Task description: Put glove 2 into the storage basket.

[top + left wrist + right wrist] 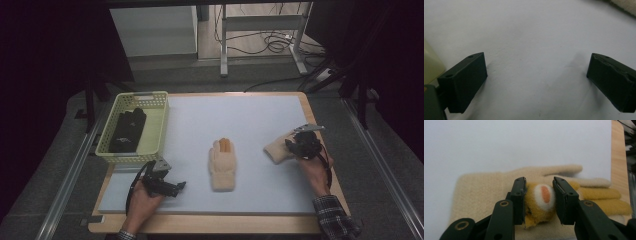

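Now right tongs (539,202) pinch the cream knitted glove with yellow fingers (499,190) near the table's (250,115) right edge; grasp step. Left tongs (536,75) open, empty, front-left. Next probably lift it, keeping grip firm.

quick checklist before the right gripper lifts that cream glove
1. Right gripper pinching the glove: ok, jaws squeeze a bunched fold.
2. Whole glove caught, not just a patch: cannot tell.
3. Left gripper out of the way: ok, open over bare mat.
4. Basket has room: ok, black gloves fill part of it.
5. Second cream glove apart from the held one: ok.
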Demonstrator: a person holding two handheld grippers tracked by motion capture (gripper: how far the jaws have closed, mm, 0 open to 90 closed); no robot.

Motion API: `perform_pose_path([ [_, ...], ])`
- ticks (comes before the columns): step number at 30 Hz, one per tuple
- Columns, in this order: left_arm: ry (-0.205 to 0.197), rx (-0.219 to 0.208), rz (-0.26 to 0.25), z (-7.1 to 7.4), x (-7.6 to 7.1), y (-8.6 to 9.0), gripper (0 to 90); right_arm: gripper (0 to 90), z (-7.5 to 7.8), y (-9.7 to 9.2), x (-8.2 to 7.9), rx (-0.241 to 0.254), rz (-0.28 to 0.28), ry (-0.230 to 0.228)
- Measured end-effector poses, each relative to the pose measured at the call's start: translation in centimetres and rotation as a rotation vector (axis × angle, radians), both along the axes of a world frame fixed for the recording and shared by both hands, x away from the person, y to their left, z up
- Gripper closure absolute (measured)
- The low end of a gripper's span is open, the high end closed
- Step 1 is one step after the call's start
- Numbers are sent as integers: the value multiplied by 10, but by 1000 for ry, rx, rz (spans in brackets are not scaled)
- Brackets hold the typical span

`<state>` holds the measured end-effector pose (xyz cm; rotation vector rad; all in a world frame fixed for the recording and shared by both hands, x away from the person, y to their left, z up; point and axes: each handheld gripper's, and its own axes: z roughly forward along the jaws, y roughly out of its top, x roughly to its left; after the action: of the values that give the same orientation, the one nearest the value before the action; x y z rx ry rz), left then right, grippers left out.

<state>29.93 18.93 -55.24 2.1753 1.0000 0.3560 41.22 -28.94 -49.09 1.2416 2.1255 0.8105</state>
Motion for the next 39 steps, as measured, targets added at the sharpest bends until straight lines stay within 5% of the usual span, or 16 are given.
perform_pose_path([
  [9,1,-1,1,0,0,0,29,625,21,17,-10,41,114,-14],
  [25,-1,0,0,0,0,0,29,625,59,72,-35,104,495,-36],
  [39,-1,0,0,0,0,0,29,625,57,133,-40,114,830,-2],
])
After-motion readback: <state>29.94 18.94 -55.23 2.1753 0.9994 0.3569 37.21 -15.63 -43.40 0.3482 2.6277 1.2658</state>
